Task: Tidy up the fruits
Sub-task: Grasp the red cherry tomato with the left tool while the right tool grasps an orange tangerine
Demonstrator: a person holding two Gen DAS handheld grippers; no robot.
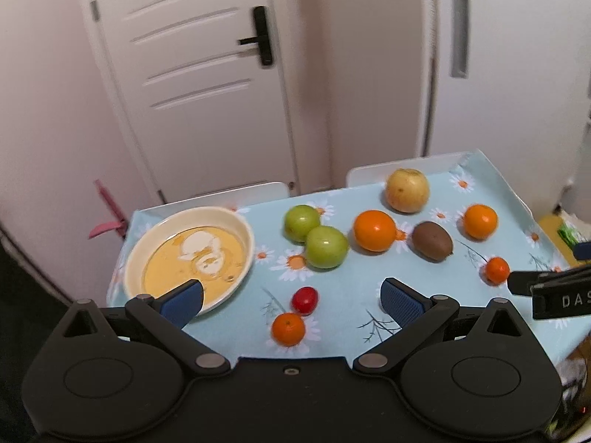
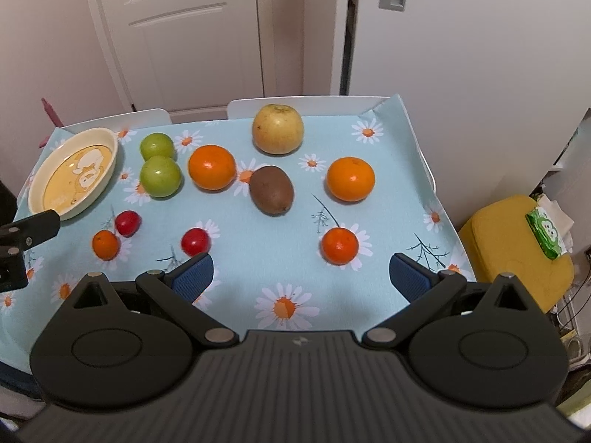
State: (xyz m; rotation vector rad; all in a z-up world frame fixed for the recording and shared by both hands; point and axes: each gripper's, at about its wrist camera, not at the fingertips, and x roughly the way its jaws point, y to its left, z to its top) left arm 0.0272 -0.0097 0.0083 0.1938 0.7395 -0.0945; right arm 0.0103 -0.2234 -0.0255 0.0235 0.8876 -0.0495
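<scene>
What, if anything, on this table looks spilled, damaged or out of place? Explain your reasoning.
Nothing looks spilled or damaged. The only oddity is that the plate holds nothing while every fruit, including the kiwi and the pear, sits loose on the tablecloth. Both grippers are open and holding nothing.

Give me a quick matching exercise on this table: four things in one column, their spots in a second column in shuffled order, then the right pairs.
Things:
1. plate
2. kiwi
3. yellow apple
4. yellow stool

Places (right wrist view):
A. at the far edge of the table, behind the other fruit
B. on the floor, right of the table
C. at the far left corner of the table, with no fruit in it
D. mid-table, between the two big oranges

Pairs: 1-C, 2-D, 3-A, 4-B
</scene>
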